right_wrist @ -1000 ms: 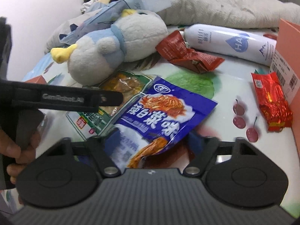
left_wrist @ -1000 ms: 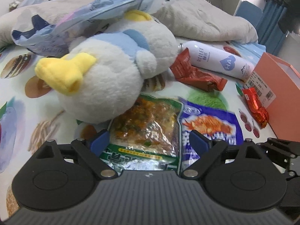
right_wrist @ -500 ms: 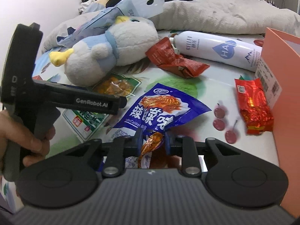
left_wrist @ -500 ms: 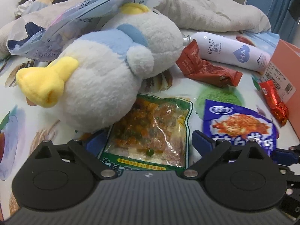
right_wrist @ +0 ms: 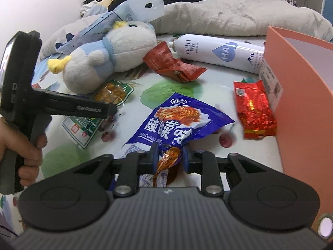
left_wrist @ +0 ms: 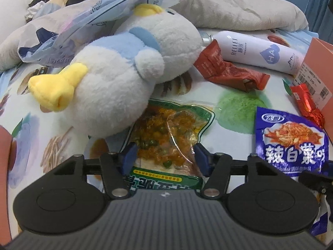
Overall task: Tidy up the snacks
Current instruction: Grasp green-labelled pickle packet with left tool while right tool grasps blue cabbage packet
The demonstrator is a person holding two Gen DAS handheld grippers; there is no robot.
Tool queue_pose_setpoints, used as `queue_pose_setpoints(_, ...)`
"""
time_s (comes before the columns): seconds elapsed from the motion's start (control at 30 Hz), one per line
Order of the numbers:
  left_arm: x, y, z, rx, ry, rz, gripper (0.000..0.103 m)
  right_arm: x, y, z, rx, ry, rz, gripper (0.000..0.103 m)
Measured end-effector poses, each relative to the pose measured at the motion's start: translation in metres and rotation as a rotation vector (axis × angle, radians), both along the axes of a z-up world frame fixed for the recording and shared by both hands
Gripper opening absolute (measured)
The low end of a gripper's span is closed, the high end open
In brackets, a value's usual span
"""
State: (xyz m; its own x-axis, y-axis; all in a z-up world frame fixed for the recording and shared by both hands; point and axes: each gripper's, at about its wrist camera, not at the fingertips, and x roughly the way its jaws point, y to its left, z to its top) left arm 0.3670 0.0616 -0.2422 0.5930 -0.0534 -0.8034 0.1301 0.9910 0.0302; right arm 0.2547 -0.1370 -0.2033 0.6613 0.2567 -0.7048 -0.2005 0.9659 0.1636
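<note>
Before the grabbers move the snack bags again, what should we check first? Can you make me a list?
1. Right gripper has the blue snack bag pinched between its jaws: ok.
2. Left gripper jaws, just closing, sit either side of the green pickle pack; firm pinch: cannot tell.
3. Plush duck off the green pack: not ok, it lies on a corner.
4. Orange box open on top: ok.
5. Way to the box clear: not ok, the red foil pack lies beside it.
</note>
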Motion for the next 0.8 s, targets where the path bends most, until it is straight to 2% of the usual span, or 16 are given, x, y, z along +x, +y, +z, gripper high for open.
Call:
queue_pose_setpoints(0.2,-0.023,-0.008,0.008,-0.011,0.019,0.01,0.058,-0.013,-0.014,0.005,-0.016,-0.004,-0.007,0.024)
queue_pose_setpoints(0.27,-0.033,-0.012,0.012,-0.012,0.019,0.015,0.051,-0.019,-0.019,0.006,-0.015,0.0,-0.009,0.024)
queue_pose_setpoints(0.33,-0.042,-0.015,0.015,-0.022,0.031,0.018,0.034,-0.025,-0.022,0.007,-0.018,-0.003,-0.01,0.024)
queue_pose_setpoints(0.4,-0.052,-0.019,0.017,-0.032,0.04,0.025,0.022,-0.031,-0.025,0.008,-0.015,-0.008,-0.009,0.023)
queue_pose_setpoints(0.5,-0.067,-0.02,0.02,-0.058,0.048,0.038,0.01,-0.041,-0.03,0.009,-0.017,-0.011,-0.004,0.023)
queue_pose_setpoints(0.7,-0.093,-0.03,0.018,-0.102,0.063,0.037,0.006,-0.058,-0.039,0.01,-0.02,-0.015,0.005,0.023)
queue_pose_setpoints(0.8,-0.098,-0.033,0.02,-0.09,0.037,0.018,0.006,-0.065,-0.041,0.01,-0.018,-0.015,0.004,0.023)
